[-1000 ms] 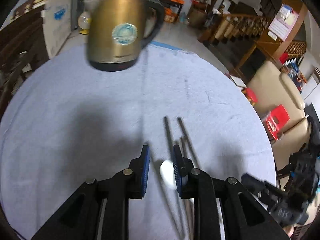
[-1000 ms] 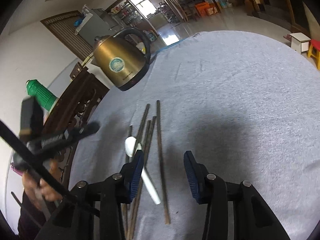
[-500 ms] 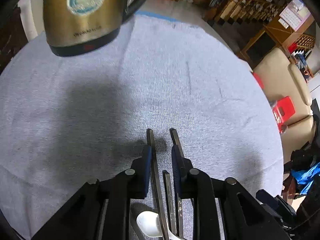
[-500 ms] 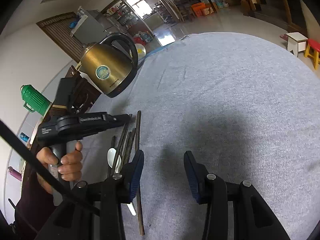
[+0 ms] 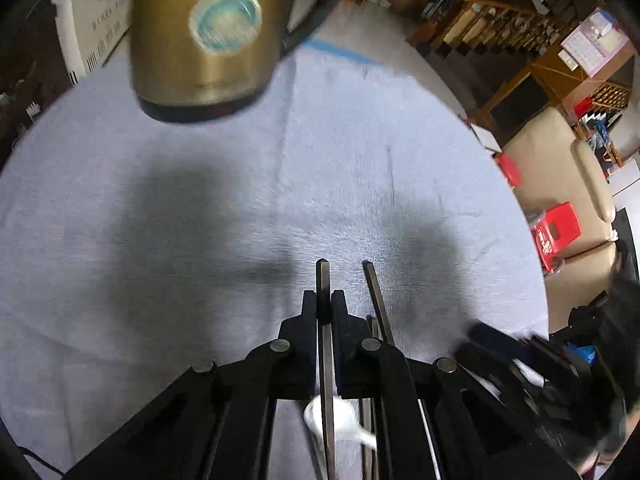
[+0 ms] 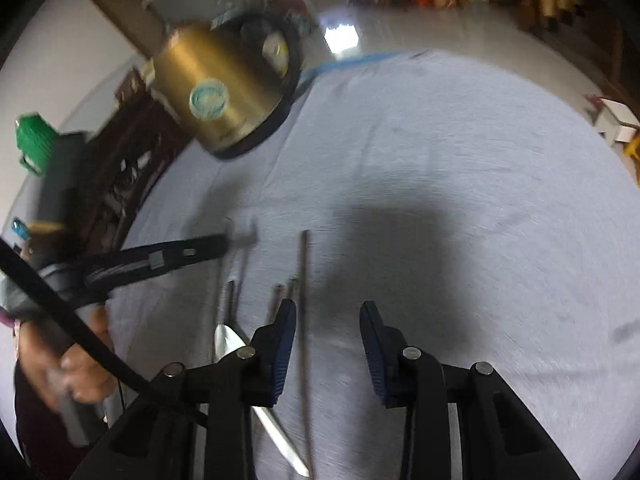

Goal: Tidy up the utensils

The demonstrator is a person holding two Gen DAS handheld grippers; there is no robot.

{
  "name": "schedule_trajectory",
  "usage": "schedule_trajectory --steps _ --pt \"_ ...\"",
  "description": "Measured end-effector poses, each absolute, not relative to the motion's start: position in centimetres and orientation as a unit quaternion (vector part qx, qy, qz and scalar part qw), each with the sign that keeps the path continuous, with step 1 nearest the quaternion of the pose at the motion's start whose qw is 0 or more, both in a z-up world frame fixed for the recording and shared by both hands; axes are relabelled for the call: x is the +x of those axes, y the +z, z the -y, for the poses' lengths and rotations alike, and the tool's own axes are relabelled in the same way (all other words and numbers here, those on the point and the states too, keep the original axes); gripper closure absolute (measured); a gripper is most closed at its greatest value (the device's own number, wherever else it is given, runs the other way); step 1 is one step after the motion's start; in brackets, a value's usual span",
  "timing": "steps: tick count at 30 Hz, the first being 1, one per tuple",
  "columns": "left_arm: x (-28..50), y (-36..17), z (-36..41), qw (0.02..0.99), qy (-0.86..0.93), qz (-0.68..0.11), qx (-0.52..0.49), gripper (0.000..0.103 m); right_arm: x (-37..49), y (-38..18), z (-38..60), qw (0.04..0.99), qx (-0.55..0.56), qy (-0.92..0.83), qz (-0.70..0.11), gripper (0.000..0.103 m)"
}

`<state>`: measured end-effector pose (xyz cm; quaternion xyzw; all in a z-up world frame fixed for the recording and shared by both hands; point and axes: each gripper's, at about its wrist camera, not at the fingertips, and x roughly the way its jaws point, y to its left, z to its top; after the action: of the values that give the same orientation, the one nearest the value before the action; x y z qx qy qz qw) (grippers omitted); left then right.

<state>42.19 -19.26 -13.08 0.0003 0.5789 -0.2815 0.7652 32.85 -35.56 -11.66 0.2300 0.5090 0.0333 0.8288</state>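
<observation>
Grey cloth covers the round bench [image 5: 140,240]; stairs and a red stool sit behind it.

Left wrist view: left gripper [image 5: 324,304] has its jaws clamped on one dark chopstick [image 5: 323,276], near its far end; the tip sticks out just past the pads. A second chopstick [image 5: 374,296] lies on the cloth just right of the jaws, and more sticks are hidden under the gripper body. White spoon [image 5: 340,420] lies below, behind the jaws. To do this step well, I'd say: lift straight up, keep the stick level, and don't drag it across the spoon or its neighbour. The grip is well off-centre, so the long tail may swing; move slowly.

Gold kettle [image 5: 208,36] stands at the far edge with a round blue-white sticker, too blurred to read. The white box behind it has blue print, also unreadable.

Right wrist view: right gripper [image 6: 328,344] has its jaws apart and holds nothing. A lone chopstick [image 6: 305,320] runs just inside the left pad, touching neither pad. More chopsticks [image 6: 232,300] and the spoon lie to the left. Left gripper's arm carries a label, illegible. Kettle sticker is smeared here too.
</observation>
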Motion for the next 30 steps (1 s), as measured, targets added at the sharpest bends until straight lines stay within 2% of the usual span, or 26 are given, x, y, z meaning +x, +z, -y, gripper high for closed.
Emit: schedule_trajectory --steps 7,12,15,16,22,30 --pt "42.0 -9.8 15.0 0.775 -0.276 -0.569 -0.006 0.097 40.1 -12.9 32.5 0.785 0.189 0.017 -0.59 0.066" --pt "41.6 -9.3 13.7 0.781 -0.277 -0.56 -0.012 0.097 42.8 -15.0 31.3 0.764 0.148 -0.024 -0.627 0.065" --pt "41.0 -8.4 13.3 0.784 -0.281 -0.553 -0.012 0.097 43.1 -15.2 30.9 0.771 0.125 -0.032 -0.624 0.084" --pt "40.9 -8.2 13.1 0.786 -0.282 -0.551 -0.013 0.097 43.1 -15.4 30.7 0.772 0.109 -0.038 -0.625 0.096" --pt "39.1 -6.5 12.3 0.802 -0.284 -0.526 -0.014 0.097 40.1 -14.6 31.1 0.796 0.119 -0.025 -0.593 0.096" --pt "33.9 -1.4 10.1 0.84 -0.283 -0.463 -0.012 0.098 31.3 -6.1 33.1 0.872 0.14 -0.012 -0.468 0.096"
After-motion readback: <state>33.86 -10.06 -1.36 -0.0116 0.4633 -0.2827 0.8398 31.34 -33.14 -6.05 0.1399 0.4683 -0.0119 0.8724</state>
